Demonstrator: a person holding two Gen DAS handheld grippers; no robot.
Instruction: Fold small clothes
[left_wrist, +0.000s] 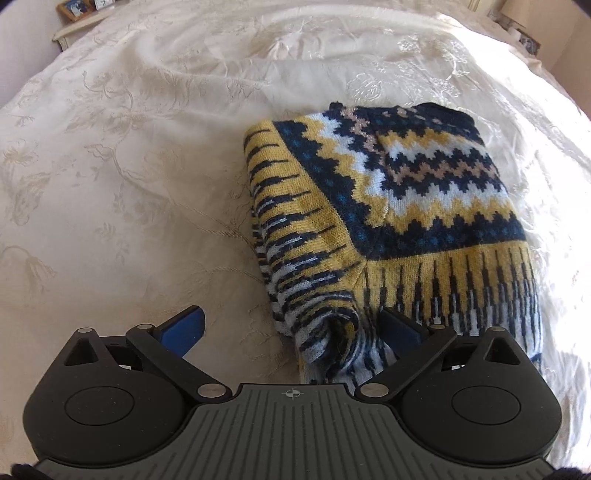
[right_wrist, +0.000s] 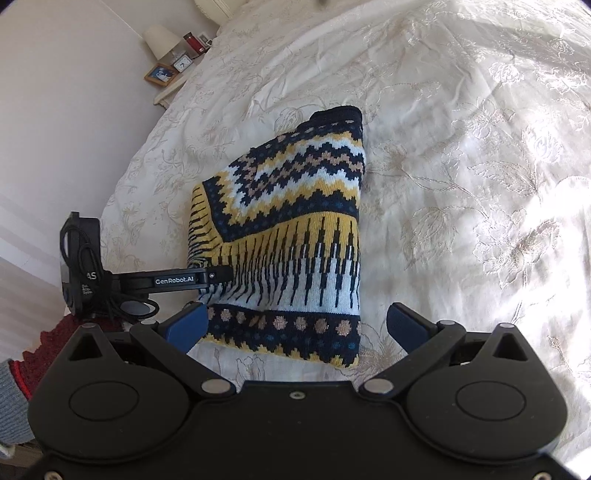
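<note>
One knitted sweater (left_wrist: 388, 206) lies folded into a compact bundle on the bed (left_wrist: 129, 166), patterned in navy, yellow, white and tan zigzags with striped bands along its edges.

In the left wrist view, the left gripper (left_wrist: 291, 328) has its two blue fingers (left_wrist: 184, 328) spread wide. The near striped corner of the sweater lies between them, closer to the right-hand finger, which sits against or partly over the knit; the left-hand finger is over bare bedspread. Nothing is pinched.

In the right wrist view, the right gripper (right_wrist: 297, 325) also has its two fingers (right_wrist: 406, 325) set wide apart. The dotted navy hem of the sweater (right_wrist: 291, 236) spans most of the gap between them: the left-hand finger overlaps the hem's corner, while the right-hand one is just beside the sweater's folded edge, over the bedspread (right_wrist: 461, 184). The left gripper (right_wrist: 221, 275) shows here from the side, its tip at the sweater's left edge.

A bedside table (right_wrist: 166, 94) in the far corner carries one lamp (right_wrist: 162, 40), one small clock (right_wrist: 183, 63), one framed picture (right_wrist: 160, 74) and one red candle (right_wrist: 194, 42).
</note>
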